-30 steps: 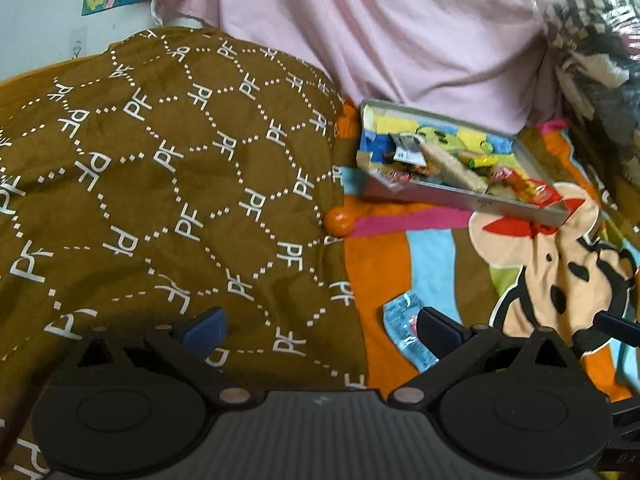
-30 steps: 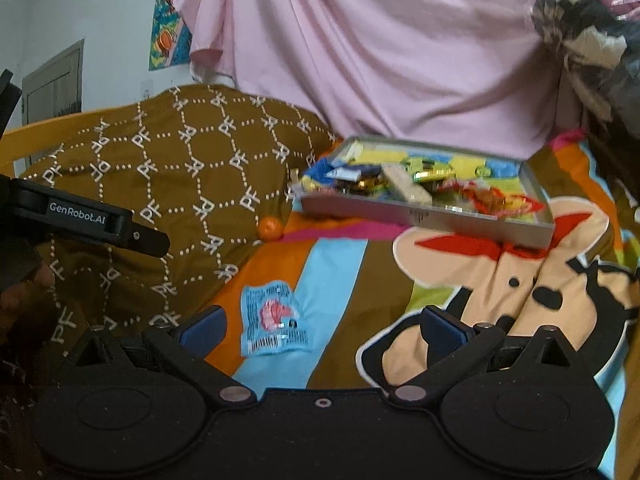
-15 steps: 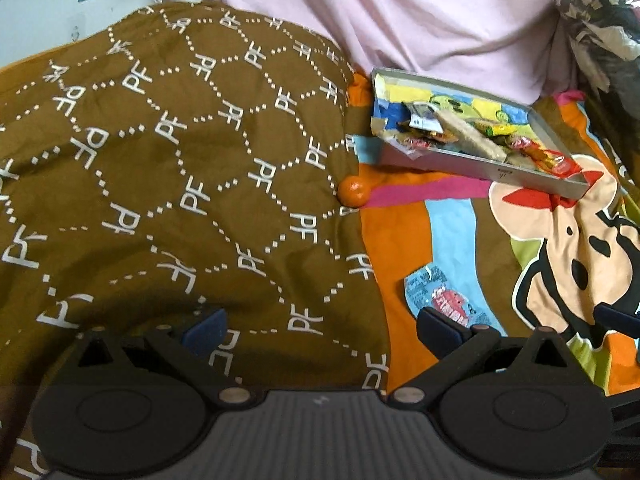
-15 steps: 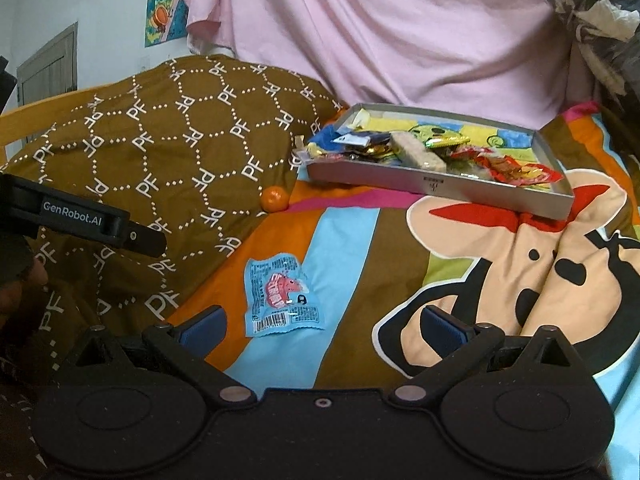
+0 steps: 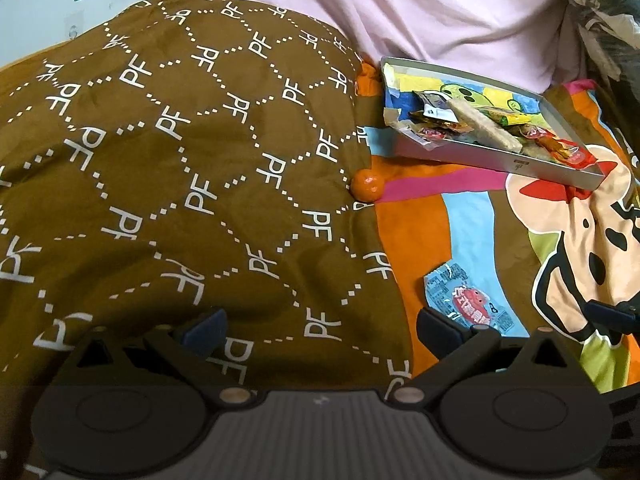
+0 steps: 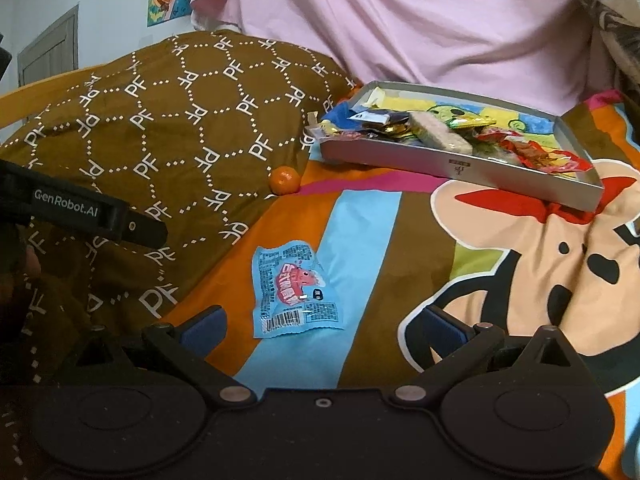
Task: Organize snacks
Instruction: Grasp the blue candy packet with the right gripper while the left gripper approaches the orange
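A light blue snack packet (image 6: 294, 288) lies flat on the cartoon bedsheet, just ahead of my open, empty right gripper (image 6: 322, 326) and between the lines of its fingers. It also shows in the left wrist view (image 5: 466, 300), beside the right finger of my open, empty left gripper (image 5: 320, 326), which hovers over the brown quilt. A grey tray (image 6: 460, 166) holding several wrapped snacks sits farther back; it shows in the left wrist view too (image 5: 492, 158). A small orange (image 6: 284, 179) rests at the quilt's edge, also seen in the left wrist view (image 5: 367, 185).
A brown patterned quilt (image 5: 168, 160) bulges on the left. A pink sheet (image 6: 420, 20) hangs behind the tray. A dark patterned bundle (image 5: 604, 12) is at the far right. The left gripper's body (image 6: 80, 210) crosses the right wrist view's left side.
Both grippers have moved forward and lower toward the bed, so the blue packet, orange and tray have shifted in view. Both stay open and empty.
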`<state>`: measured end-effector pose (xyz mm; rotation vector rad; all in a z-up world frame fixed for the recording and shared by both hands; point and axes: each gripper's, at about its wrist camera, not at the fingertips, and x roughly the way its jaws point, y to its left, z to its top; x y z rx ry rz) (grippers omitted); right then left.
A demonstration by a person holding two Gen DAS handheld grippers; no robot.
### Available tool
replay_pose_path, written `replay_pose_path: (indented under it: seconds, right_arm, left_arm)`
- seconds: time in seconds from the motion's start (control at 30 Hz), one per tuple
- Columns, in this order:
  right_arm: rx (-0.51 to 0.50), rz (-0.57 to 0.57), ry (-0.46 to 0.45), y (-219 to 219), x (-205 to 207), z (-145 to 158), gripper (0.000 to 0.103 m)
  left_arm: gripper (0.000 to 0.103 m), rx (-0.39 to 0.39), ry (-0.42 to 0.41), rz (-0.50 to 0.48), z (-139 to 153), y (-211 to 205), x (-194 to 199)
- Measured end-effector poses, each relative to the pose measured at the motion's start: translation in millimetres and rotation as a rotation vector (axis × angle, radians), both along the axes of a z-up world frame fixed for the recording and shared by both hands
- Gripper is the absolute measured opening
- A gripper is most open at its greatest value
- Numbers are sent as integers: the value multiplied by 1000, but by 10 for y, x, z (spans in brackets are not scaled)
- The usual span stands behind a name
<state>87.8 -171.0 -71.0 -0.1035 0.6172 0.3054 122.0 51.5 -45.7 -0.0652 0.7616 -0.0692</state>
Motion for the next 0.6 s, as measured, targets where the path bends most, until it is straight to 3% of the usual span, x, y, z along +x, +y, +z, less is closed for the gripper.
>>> replay_pose_path:
  seconds: [0.43, 0.6]
  right_arm:
    - [-55, 87, 35, 290, 348, -187, 102]
    - [-52, 73, 60, 316, 495, -296, 102]
  left_arm:
    - [103, 8, -3, -26, -71, 62, 153]
    - [103, 27, 18, -23, -133, 60, 210]
